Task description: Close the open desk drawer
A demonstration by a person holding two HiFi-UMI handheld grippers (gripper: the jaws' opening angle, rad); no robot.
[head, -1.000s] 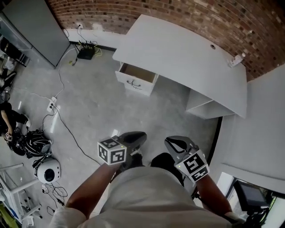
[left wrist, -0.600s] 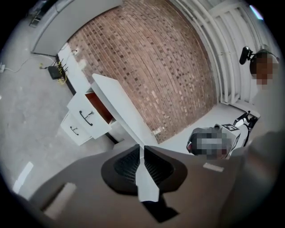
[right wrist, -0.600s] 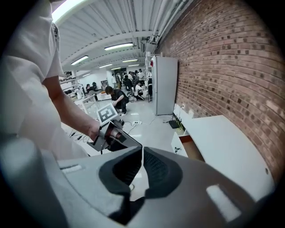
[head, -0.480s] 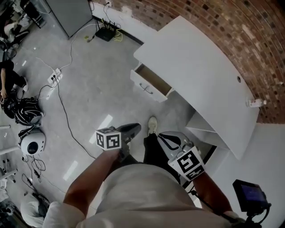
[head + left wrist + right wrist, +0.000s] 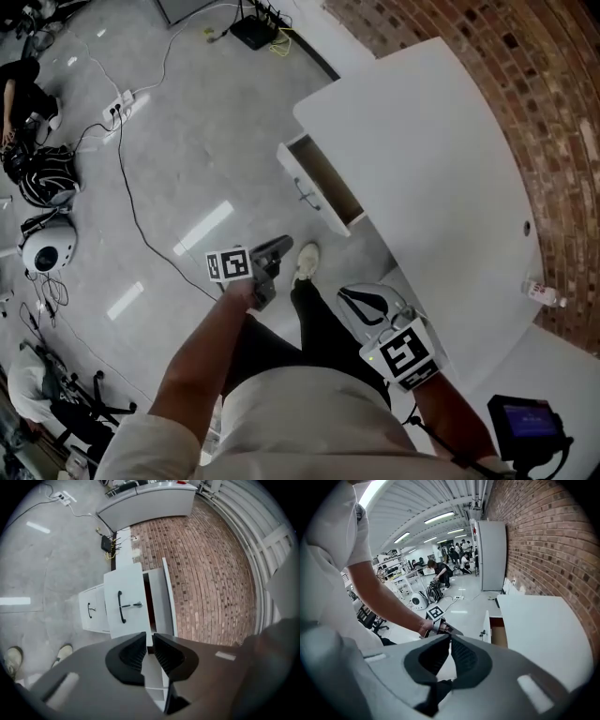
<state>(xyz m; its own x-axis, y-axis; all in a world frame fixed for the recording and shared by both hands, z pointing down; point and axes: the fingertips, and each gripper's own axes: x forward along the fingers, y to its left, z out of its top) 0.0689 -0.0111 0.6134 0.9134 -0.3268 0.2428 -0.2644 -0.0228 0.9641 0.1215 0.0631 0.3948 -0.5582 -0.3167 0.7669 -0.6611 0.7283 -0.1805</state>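
Note:
The white desk (image 5: 422,159) stands against the brick wall, with its drawer (image 5: 323,183) pulled out toward the floor side. In the left gripper view the drawer front (image 5: 125,603) carries a black handle (image 5: 120,606), straight ahead of the jaws. My left gripper (image 5: 283,246) is shut and empty, a short way from the drawer front. The right gripper (image 5: 347,294) is shut too, held lower near the desk's open side. From the right gripper view I see the left gripper (image 5: 446,629) and the open drawer (image 5: 493,631).
Cables and a power strip (image 5: 120,101) run over the grey floor, with a router (image 5: 253,33) by the wall. A helmet (image 5: 47,251) and a seated person (image 5: 23,94) are at the left. My shoe (image 5: 305,261) is below the drawer. A small bottle (image 5: 544,293) lies on the desk.
The view has swung, so the desk now sits to the right and closer. The left gripper has moved forward toward the drawer front; the right gripper stays low.

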